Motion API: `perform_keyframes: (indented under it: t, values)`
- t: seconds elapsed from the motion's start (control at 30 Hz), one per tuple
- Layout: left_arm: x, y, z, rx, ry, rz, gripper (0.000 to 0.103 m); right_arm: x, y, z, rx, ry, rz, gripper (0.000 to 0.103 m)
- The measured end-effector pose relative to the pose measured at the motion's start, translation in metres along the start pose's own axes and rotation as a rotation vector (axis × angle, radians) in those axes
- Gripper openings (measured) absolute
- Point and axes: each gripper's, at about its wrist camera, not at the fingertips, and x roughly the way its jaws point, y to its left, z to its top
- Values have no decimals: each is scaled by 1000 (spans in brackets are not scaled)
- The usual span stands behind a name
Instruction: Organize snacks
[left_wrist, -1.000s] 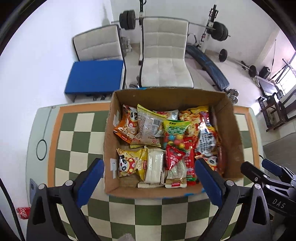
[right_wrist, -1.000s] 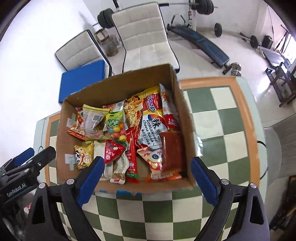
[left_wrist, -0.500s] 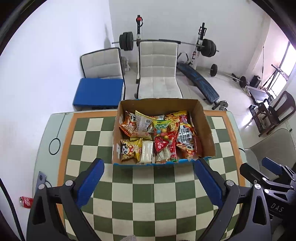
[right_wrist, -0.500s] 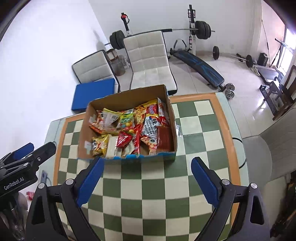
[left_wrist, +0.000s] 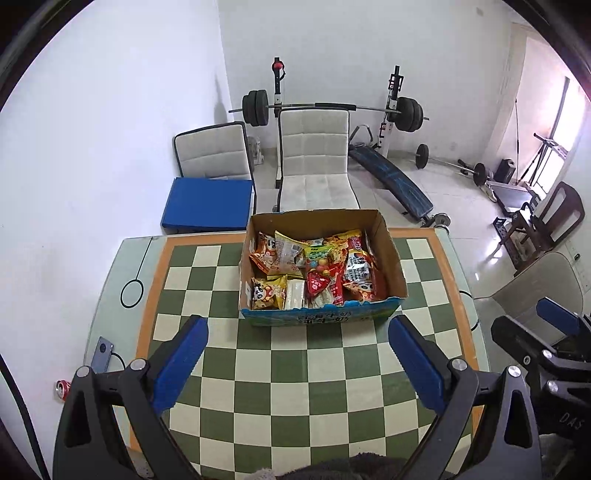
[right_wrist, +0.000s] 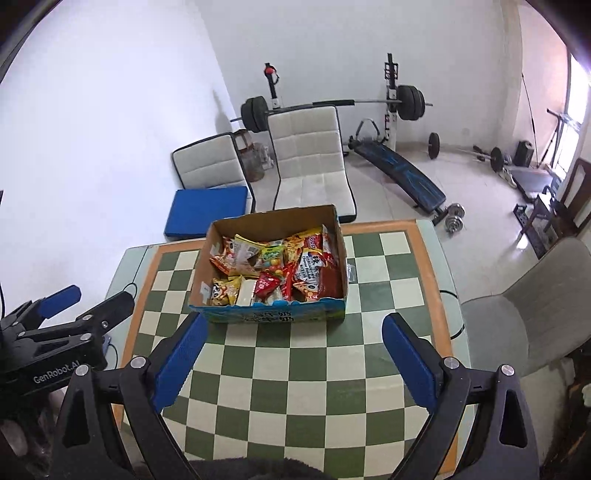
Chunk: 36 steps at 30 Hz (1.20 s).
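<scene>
An open cardboard box (left_wrist: 391, 254) stands at the far side of the green-and-cream checkered table (left_wrist: 295, 369). It holds several snack packets (left_wrist: 317, 273), lying mixed together. The box also shows in the right wrist view (right_wrist: 207, 254), with the snack packets (right_wrist: 273, 273) inside. My left gripper (left_wrist: 297, 332) is open and empty, held high above the table's near half. My right gripper (right_wrist: 293, 328) is open and empty too, at a like height to the right of the left one. Each gripper shows at the edge of the other's view.
Two white chairs (left_wrist: 314, 158) and a blue cushion (left_wrist: 208, 201) stand behind the table, with a barbell rack (left_wrist: 332, 109) and bench beyond. A grey chair (right_wrist: 535, 306) is at the table's right. A phone with a cable (left_wrist: 101, 350) lies at the table's left edge. A red can (left_wrist: 62, 389) is on the floor.
Both grippers have pulled back and up from just over the box. The box now looks small and far, and much more table shows. Both stayed open and empty.
</scene>
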Motion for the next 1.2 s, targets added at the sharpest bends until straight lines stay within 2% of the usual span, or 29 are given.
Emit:
perform_keyframes:
  t: [0.27,0.53,0.77,1.2]
  values:
    - [-9,4,-4,-33,2,-8,100,-24,4,-5,-25,-10,3,98]
    - [-3,6,0,-43,-11,2,100,-24,3,4,-32,-47,-29,99]
    - [15,12,6,-55,-30,47,101,-2,2,13,-21,-66,-56,100]
    - [69,18,8,-67,32,55,101,50,-1,22,-35,-47,-111,100]
